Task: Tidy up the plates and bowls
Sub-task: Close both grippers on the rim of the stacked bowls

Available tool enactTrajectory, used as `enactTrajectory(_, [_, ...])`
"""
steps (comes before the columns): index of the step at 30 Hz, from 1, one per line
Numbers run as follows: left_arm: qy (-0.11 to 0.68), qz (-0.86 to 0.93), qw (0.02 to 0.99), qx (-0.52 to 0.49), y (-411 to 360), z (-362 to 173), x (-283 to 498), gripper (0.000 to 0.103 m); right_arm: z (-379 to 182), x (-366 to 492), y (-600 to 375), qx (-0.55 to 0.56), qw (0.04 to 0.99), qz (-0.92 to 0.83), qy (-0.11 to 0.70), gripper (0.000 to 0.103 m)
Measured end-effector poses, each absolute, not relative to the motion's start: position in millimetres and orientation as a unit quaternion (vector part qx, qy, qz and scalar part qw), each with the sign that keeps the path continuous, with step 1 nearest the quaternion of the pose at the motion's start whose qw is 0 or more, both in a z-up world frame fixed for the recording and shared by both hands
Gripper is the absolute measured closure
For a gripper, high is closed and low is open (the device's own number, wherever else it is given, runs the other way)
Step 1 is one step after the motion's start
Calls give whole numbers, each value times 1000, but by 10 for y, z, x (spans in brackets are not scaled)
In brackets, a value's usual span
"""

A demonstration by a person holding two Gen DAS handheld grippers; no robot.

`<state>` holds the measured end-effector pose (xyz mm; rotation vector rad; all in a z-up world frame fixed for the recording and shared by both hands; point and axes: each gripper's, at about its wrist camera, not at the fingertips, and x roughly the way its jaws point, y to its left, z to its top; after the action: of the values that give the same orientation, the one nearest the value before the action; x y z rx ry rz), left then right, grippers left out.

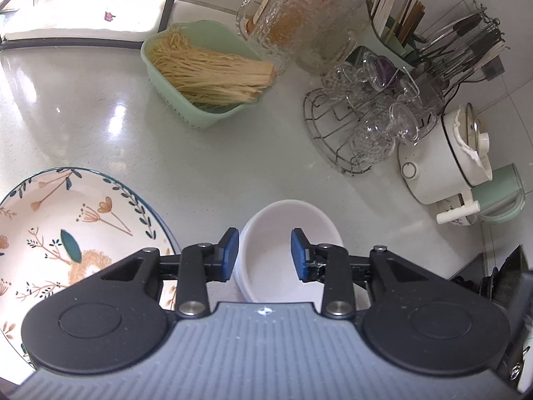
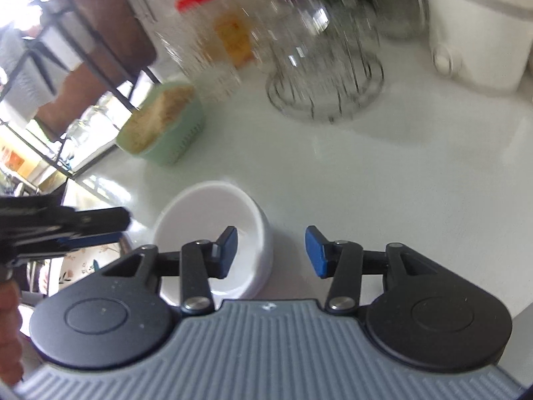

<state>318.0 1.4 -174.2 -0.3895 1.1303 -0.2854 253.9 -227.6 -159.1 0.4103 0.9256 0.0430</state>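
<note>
**A:** Where does the white bowl (image 1: 286, 250) sit?

**B:** On the pale surface (image 1: 206, 166), upright and empty. In the left wrist view the floral plate (image 1: 76, 230) lies just beside it on the left; whether the two rims touch is hidden behind the tool.

**A:** And the left tongs (image 1: 265, 255)?

**B:** Spread apart, hanging over the bowl. One blue pad sits over its left rim, the other over its hollow. Neither pad presses on it as far as I can see, so nothing is pinched.

**A:** The right tongs (image 2: 275, 251)?

**B:** Spread as well, a bit wider. In the right wrist view the left pad is over the inside of the bowl and the right pad is over bare surface outside its wall, so the bowl's right rim lies between them with a gap on each side. That view is blurred toward the top.

**A:** Do the two tools meet?

**B:** The left tool enters the right wrist view at the left edge as a dark smear, near the bowl's far rim. I cannot tell if it touches. A bit of the person's hand (image 2: 8, 330) shows at the lower left corner.

**A:** What else is around?

**B:** Well behind the bowl, a green basket (image 1: 203, 73) of dry noodles, a red-lidded glass jar (image 1: 293, 10), a wire rack (image 1: 353, 123) of glass cups, and a white cooker (image 1: 439, 166) at the right.
</note>
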Motion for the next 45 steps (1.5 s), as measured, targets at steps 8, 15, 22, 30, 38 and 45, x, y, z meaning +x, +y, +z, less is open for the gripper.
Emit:
enactTrajectory(8, [537, -138, 816, -162, -44, -1735, 3131, 65, -1842, 2643, -2260, 225, 855, 34, 466, 63])
enactTrajectory(15, [538, -134, 819, -148, -180, -1664, 3114, 64, -1990, 2666, -2278, 276, 833, 37, 479, 82])
enactTrajectory(22, [548, -140, 817, -112, -316, -1647, 3080, 58, -1949, 2614, -2373, 268, 838, 24, 474, 87])
enactTrajectory(30, [557, -163, 808, -100, -652, -1757, 3016, 48, -1916, 2451, -2612, 262, 844, -9, 467, 88])
enactTrajectory(38, [585, -180, 788, -73, -1006, -2032, 3071, 48, -1941, 2310, -2798, 276, 842, -27, 463, 88])
enactTrajectory(45, [600, -174, 777, -73, -1078, -2252, 3078, 50, -1947, 2289, -2809, 280, 843, -26, 459, 88])
